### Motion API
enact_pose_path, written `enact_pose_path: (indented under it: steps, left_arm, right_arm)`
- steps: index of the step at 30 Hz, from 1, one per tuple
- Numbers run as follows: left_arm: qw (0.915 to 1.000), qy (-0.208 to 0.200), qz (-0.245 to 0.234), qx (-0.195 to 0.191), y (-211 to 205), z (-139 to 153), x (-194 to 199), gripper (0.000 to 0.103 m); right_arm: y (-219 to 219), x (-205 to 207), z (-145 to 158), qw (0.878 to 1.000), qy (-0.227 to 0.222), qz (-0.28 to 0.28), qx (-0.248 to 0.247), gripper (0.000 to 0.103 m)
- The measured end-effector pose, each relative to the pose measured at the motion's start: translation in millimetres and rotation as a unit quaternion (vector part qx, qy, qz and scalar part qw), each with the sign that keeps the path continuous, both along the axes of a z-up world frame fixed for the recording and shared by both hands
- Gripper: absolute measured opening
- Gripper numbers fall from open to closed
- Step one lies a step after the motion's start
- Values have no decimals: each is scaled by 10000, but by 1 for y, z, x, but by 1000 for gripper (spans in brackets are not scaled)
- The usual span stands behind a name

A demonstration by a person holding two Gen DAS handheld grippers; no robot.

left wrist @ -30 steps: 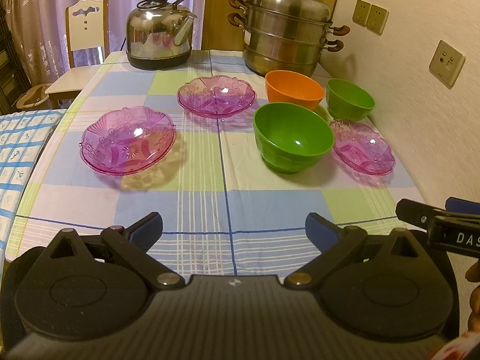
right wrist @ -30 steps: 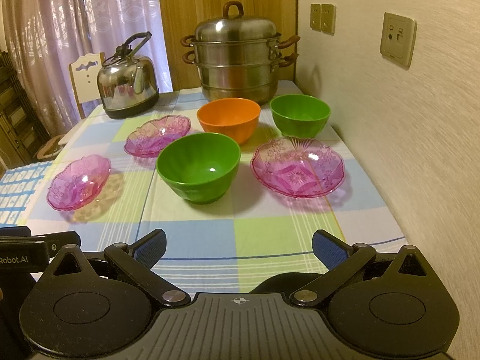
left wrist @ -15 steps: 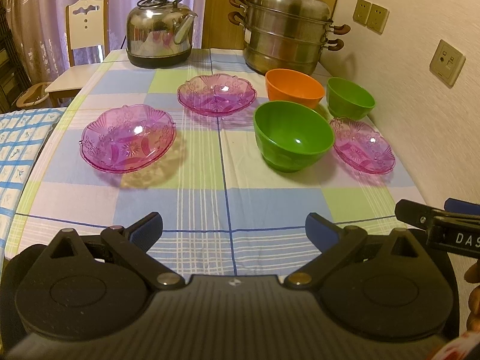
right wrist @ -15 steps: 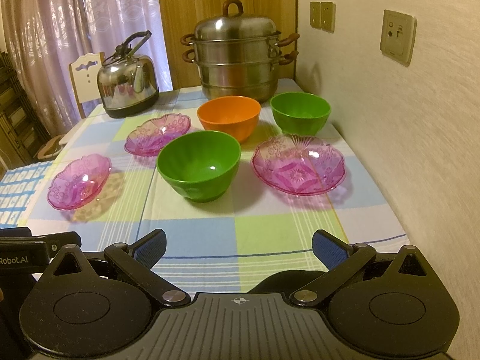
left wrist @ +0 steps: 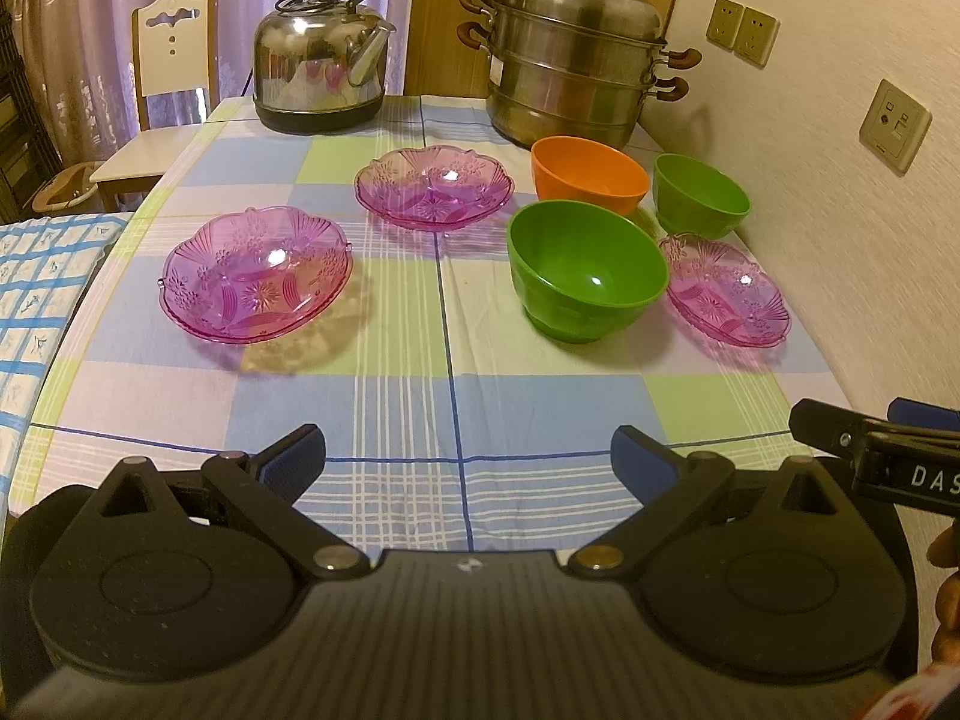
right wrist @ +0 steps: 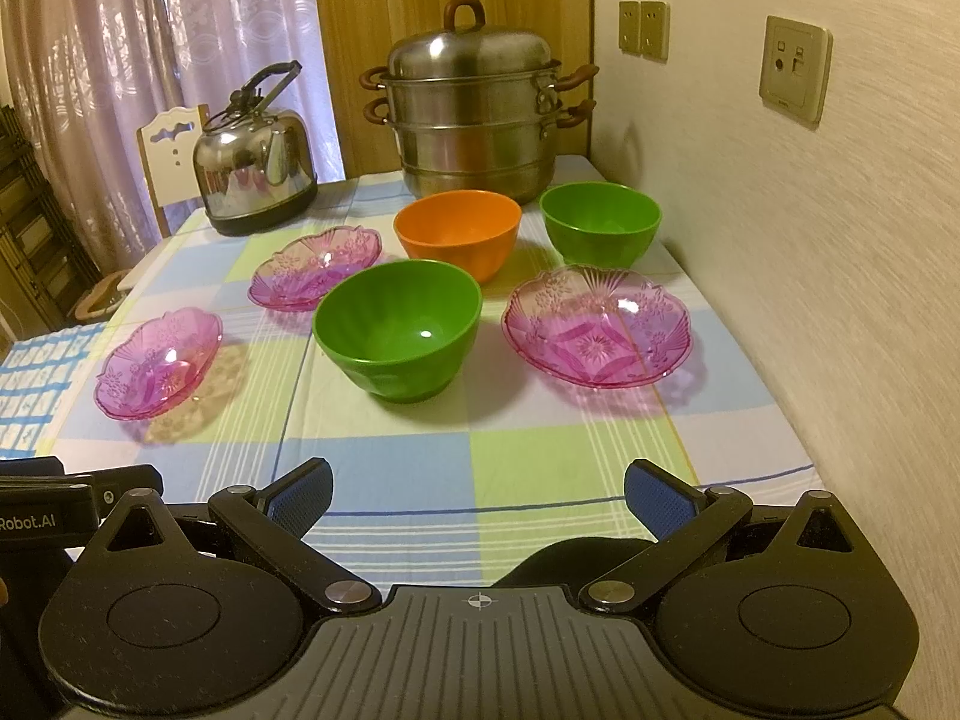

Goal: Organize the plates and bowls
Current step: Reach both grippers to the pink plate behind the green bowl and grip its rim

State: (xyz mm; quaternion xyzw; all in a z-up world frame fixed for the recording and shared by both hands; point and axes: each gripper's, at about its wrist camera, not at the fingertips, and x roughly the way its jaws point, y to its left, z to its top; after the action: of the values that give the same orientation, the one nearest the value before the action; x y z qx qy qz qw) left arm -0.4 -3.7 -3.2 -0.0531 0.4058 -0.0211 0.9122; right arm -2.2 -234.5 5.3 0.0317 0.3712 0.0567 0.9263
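Observation:
Three pink glass plates lie apart on the checked tablecloth: a left plate (left wrist: 257, 273) (right wrist: 159, 363), a far middle plate (left wrist: 433, 187) (right wrist: 315, 267) and a right plate (left wrist: 726, 291) (right wrist: 599, 325). A large green bowl (left wrist: 587, 277) (right wrist: 397, 330) stands in the middle, with an orange bowl (left wrist: 589, 174) (right wrist: 457, 231) and a small green bowl (left wrist: 701, 195) (right wrist: 600, 228) behind it. My left gripper (left wrist: 467, 462) hangs open over the table's near edge, nothing between its blue pads. My right gripper (right wrist: 479, 492) is open too, a little short of the large green bowl and the right plate.
A steel kettle (left wrist: 321, 63) (right wrist: 255, 171) and a stacked steel steamer pot (left wrist: 573, 57) (right wrist: 474, 120) stand at the table's far end. The wall (right wrist: 810, 240) with sockets runs along the right edge. A white chair (left wrist: 162, 90) stands at the far left.
Both views have crept slightly forward and up; the dishes have not moved and both grippers stay open.

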Motion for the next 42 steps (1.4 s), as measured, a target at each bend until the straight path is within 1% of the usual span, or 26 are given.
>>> enact_pose_path:
  steps: [4,9,11,16,21,26,27,30,32,36,39,42]
  left_arm:
    - [10000,13,-4,-23,0,0,1,101]
    - [9994,60,3,-349,7,-3,1,101]
    - [9992,57,-6,-392,10,-3,4,101]
    - [9978,137,-47,-646,27,2,25,101]
    - [9966,55,-108,-810,47,13,56,101]
    - [9946,-89,-142,-1028,74,28,103,101]
    - [9947,-176,-119,-1009,79,32,112,101]
    - [9960,-479,-56,-750,91,42,140,101]
    - [9958,-583,-67,-698,99,44,160,101]
    - [9961,-564,-83,-675,116,38,208,101]
    - [9968,-435,-66,-669,127,24,244,101]
    - [9981,-315,-73,-518,132,8,278,101]
  right_arm:
    - [0,0,0,10000,6,0,2,102]
    - [1,1,0,10000,29,2,28,102]
    - [0,1,-5,9999,19,-31,122,102]
    - [2,13,-1,9993,97,-59,346,102]
    - [5,38,11,9972,134,17,731,102]
    - [13,79,29,9925,136,160,1203,102]
    - [17,87,32,9921,107,210,1230,102]
    - [28,116,39,9911,48,232,1310,102]
    - [36,137,41,9898,75,233,1403,102]
    - [55,183,32,9890,267,166,1445,102]
    - [68,218,18,9875,441,101,1508,102]
    - [82,251,-1,9868,628,46,1492,102]
